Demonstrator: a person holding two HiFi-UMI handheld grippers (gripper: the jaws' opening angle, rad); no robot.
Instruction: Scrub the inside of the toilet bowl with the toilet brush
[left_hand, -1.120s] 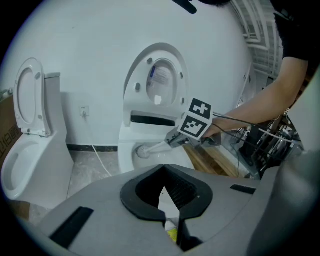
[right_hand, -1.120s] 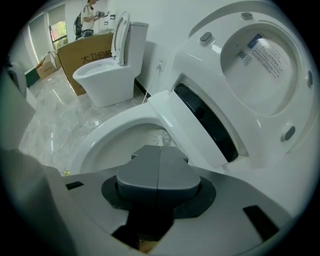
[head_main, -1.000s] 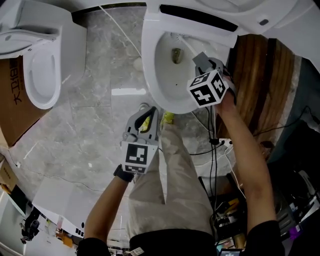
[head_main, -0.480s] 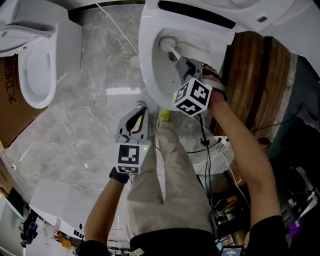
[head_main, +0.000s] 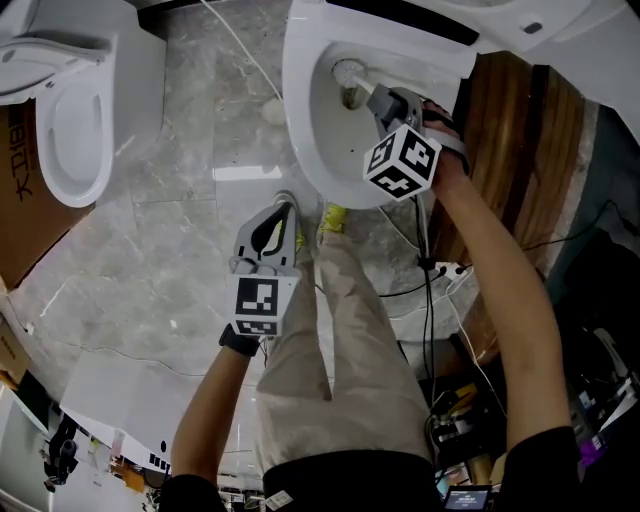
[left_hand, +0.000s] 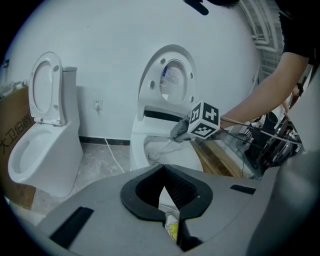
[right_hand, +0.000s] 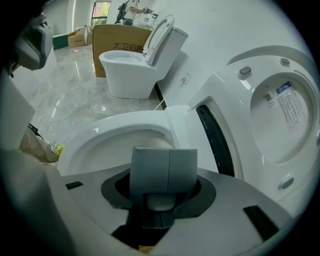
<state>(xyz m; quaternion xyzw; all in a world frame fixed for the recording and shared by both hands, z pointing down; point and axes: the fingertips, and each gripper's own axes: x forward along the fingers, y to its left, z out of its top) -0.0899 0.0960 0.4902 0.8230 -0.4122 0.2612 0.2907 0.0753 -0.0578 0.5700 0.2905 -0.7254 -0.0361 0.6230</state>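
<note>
Toilet brush (head_main: 347, 72) farther back (right gripper (head_main: 381, 98))

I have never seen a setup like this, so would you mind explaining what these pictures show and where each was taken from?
No robot here: a person holds a two-jaw gripper in each hand. One picture comes from a head camera looking down; the other two cameras ride on the grippers, looking along their jaws. The right gripper is shut on the toilet brush, whose head is inside the toilet bowl. The left gripper hangs shut and empty beside the leg. A second toilet stands on the marble floor.
</note>
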